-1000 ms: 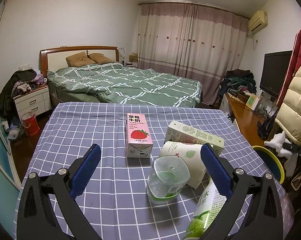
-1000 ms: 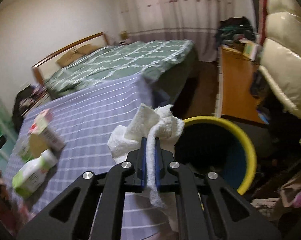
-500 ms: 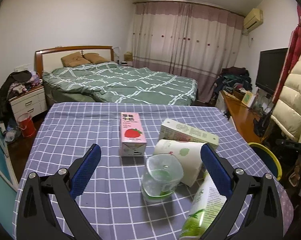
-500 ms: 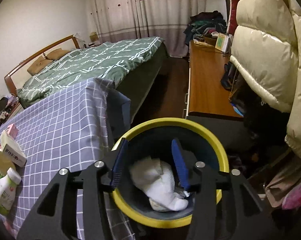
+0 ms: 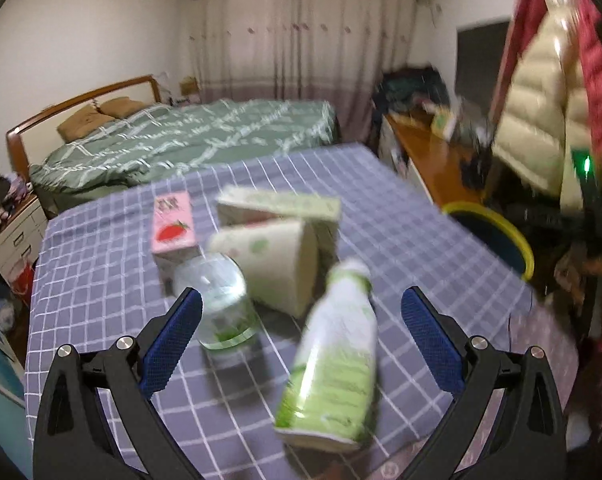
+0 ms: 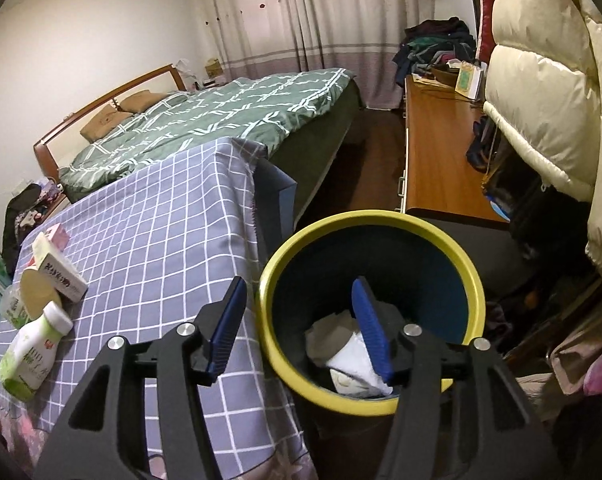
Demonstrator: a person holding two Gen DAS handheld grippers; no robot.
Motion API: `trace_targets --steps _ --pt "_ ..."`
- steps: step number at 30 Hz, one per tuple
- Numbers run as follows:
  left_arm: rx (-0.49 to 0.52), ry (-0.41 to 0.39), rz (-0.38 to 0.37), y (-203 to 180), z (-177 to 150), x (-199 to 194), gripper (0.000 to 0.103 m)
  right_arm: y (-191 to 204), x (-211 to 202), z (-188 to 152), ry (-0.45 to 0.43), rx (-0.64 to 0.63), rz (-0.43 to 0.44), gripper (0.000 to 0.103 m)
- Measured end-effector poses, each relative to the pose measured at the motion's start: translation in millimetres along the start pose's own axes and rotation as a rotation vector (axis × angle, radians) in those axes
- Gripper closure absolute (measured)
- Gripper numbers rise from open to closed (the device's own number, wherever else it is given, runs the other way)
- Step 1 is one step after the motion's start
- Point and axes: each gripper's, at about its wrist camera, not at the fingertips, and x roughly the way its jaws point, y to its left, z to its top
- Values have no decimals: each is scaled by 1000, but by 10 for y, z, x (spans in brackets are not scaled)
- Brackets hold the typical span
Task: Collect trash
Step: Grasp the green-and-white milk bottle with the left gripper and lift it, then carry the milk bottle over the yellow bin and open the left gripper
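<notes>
A: Where does each tool stand?

B: The right tool (image 6: 299, 320) hangs spread and empty over the yellow-rimmed dark blue bin (image 6: 477, 292), which stands on the floor just off the right edge of the grey checked-cloth worktop (image 6: 153, 232). White crumpled tissue (image 6: 353, 364) lies at the bin's bottom. The left tool (image 5: 301, 314) is spread wide too, holding nothing, above the near edge of the worktop.

A: What would the next pick turn on?

B: The green-and-white plastic bottle (image 5: 335, 360) lies on its side between the left tool's fingers (image 5: 173, 336), long axis running away from the tool, cap toward the far edge. The left tool is much the nearer one. Its jaws would probably close across the bottle's width.

A: And the count of trash left?

B: Five pieces, clustered by the near edge: that one bottle, one clear plastic cup (image 5: 217, 304), one pink strawberry-print carton (image 5: 173, 228), one pale green flat box (image 5: 279, 208) and one cream paper cup (image 5: 277, 264) on its side.
</notes>
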Motion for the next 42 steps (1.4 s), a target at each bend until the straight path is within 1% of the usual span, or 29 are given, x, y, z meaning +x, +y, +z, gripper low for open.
trace_targets --steps 5,9,12,14,18,19,20,21,22,26,35,38,42 --pt "62 101 -5 -165 -106 207 5 -11 22 -47 12 2 18 50" --pt "75 144 -7 -178 -118 352 7 -7 42 -73 20 5 31 50" --pt "75 171 -12 -164 -100 441 13 -15 54 -82 24 5 35 50" --pt "74 194 -11 -156 -100 510 20 -25 63 -88 27 6 39 50" --pt "81 230 -7 -127 -123 615 25 -45 71 -91 29 8 46 50" --pt "83 237 -14 -128 -123 636 30 -47 74 -91 30 9 45 50" --pt "85 243 -19 -133 -123 652 35 -45 73 -91 31 9 45 50" --pt "88 247 -23 -147 -134 664 37 -50 76 -93 32 12 46 50" --pt "90 252 -28 -156 -140 673 43 -48 75 -94 33 12 47 50" --pt "92 261 -43 -227 -134 664 51 -55 65 -115 34 19 58 50" --pt "115 250 -75 -468 -76 518 51 -174 -20 -158 17 48 80 50" --pt "129 240 -95 -597 -14 504 51 -231 -78 -168 1 61 88 50" --pt "168 225 -130 -866 143 555 51 -347 -191 -176 -25 83 95 50"
